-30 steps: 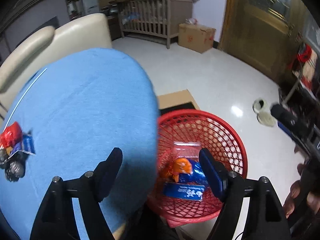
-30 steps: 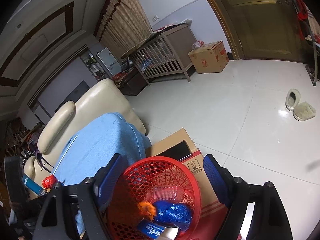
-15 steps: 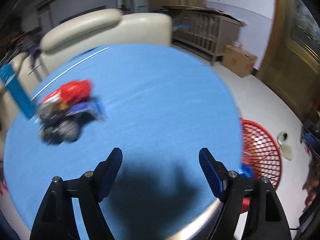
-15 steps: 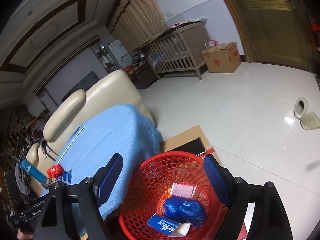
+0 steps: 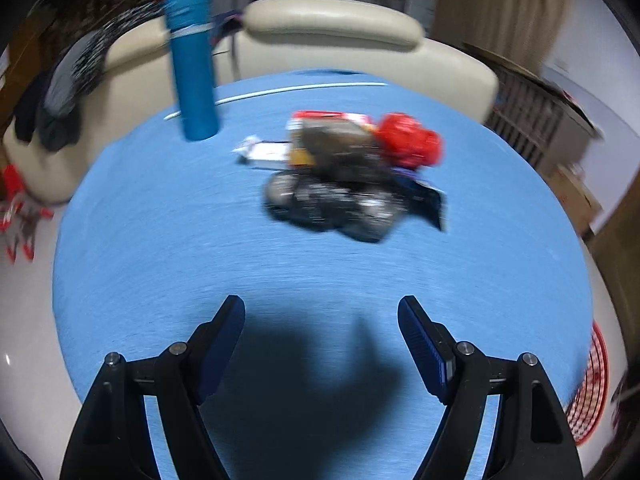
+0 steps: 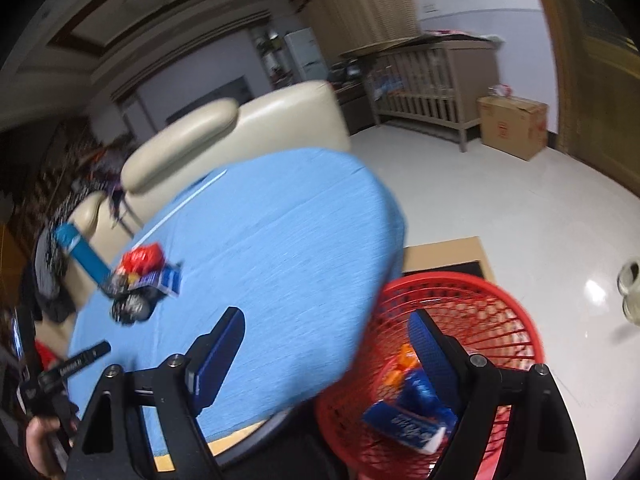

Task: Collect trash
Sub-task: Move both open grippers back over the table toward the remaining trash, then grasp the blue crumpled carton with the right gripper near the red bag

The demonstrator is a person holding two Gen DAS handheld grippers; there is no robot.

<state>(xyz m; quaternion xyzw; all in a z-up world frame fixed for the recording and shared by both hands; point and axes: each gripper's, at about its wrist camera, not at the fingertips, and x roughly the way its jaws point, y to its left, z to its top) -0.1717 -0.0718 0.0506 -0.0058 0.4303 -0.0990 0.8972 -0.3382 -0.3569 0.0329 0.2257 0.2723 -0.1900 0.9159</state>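
A blurred pile of trash (image 5: 348, 172), with a red wrapper (image 5: 410, 146), dark crumpled wrappers and a blue packet, lies on the round blue table (image 5: 200, 240). My left gripper (image 5: 320, 344) is open and empty, over the table short of the pile. My right gripper (image 6: 326, 354) is open and empty, above the table's edge and the red basket (image 6: 500, 292), which holds blue and orange wrappers (image 6: 412, 424). The pile also shows in the right wrist view (image 6: 140, 280).
A tall blue cylinder (image 5: 194, 68) stands on the table behind the pile. A cream sofa (image 5: 340, 28) lies beyond the table. The basket edge (image 5: 592, 384) shows at right. A crib (image 6: 432, 76), a cardboard box (image 6: 512, 124) and slippers (image 6: 630, 288) are on the floor.
My left gripper has swung left from above the basket to over the table, facing the trash pile. My right gripper has turned left, bringing the table into view.
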